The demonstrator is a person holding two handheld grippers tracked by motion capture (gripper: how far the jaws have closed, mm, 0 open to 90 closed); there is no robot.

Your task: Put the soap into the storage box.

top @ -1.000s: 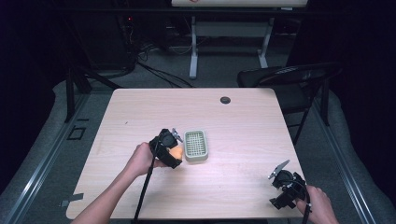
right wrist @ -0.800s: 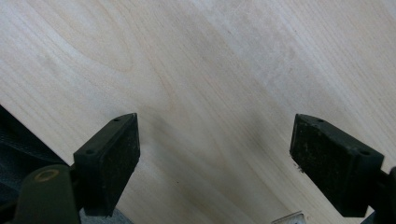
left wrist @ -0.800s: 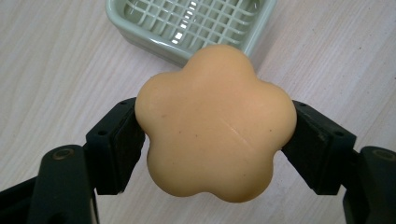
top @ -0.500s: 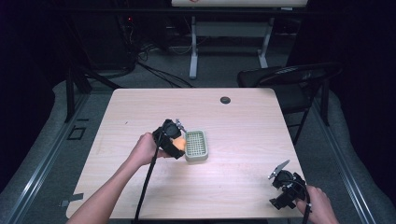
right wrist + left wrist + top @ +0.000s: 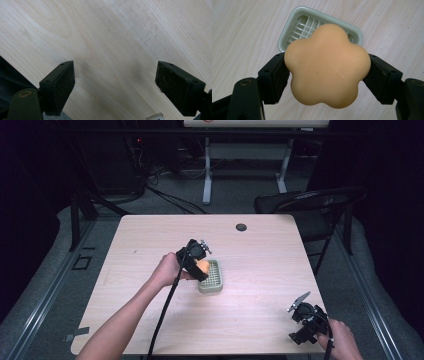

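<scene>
Gripping orange flower-shaped soap, left gripper, above soap dish

Your high view looks from above your side of the table, facing forward and down; it takes in the whole tabletop, the floor around it and a chair beyond the far right corner. Your forearms enter from its bottom edge.

Your left gripper view rides on the left gripper and looks steeply down along its jaws, very near the orange soap and the green soap dish beneath. That dish and soap sit mid-table in your high view too.

Your right gripper view rides on the right gripper, close to bare wood by the table's edge, the same near right corner your high view covers.
</scene>
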